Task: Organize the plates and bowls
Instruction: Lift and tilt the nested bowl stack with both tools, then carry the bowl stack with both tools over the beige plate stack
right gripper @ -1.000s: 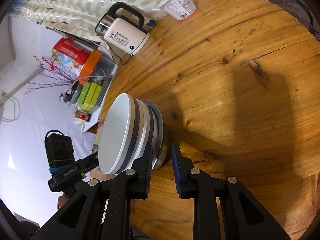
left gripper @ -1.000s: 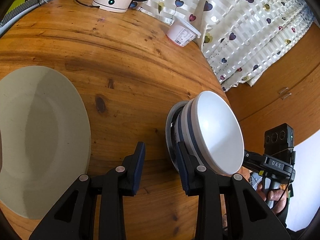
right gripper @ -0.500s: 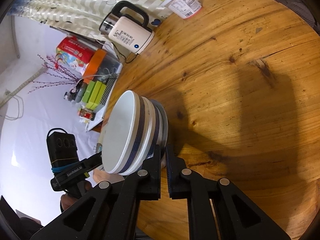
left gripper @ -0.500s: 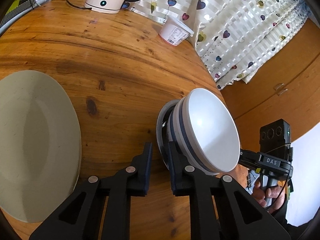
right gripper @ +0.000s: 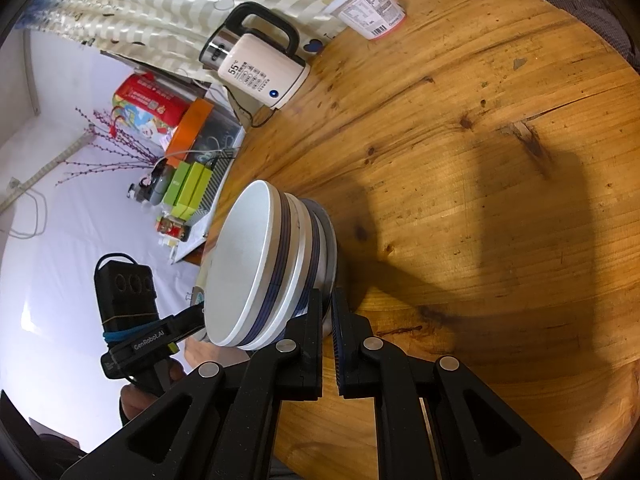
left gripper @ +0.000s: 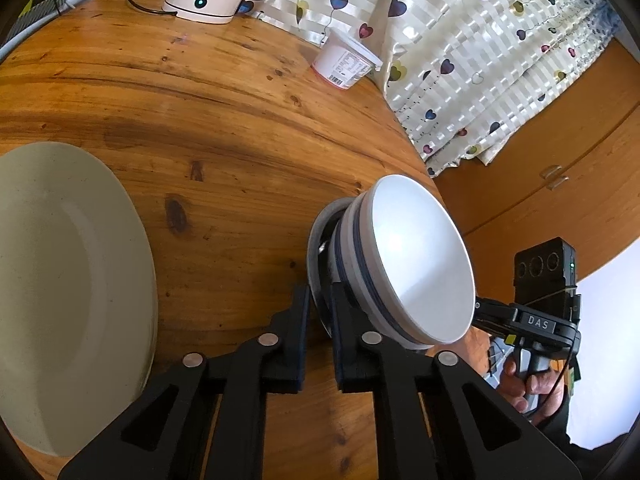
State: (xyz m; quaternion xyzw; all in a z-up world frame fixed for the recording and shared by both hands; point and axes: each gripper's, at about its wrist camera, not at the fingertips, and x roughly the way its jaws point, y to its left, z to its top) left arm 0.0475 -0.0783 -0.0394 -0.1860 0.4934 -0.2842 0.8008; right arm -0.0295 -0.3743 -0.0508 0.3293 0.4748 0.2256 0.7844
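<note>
Both grippers clamped on the grey rim of the small plate (left gripper: 318,240) under a stack of white blue-banded bowls (left gripper: 416,256), near the edge of the wooden table (left gripper: 224,120). Left gripper (left gripper: 319,312) pinches it from one side, right gripper (right gripper: 327,312) from the opposite side. Bowl count unclear, looks like two. Large cream plate (left gripper: 68,288) lies flat, well apart. Kettle (right gripper: 260,72) and yogurt cup (left gripper: 346,64) at far edge by the curtain (left gripper: 480,60).

White bowls (left gripper: 420,264) with navy rim bands; pale cream plate (left gripper: 72,280); knotty orange-brown tabletop (left gripper: 240,120); cream kettle (right gripper: 260,76), black handle; curtain (left gripper: 480,60) cream-striped, multicoloured hearts; black fingers (left gripper: 301,320).
</note>
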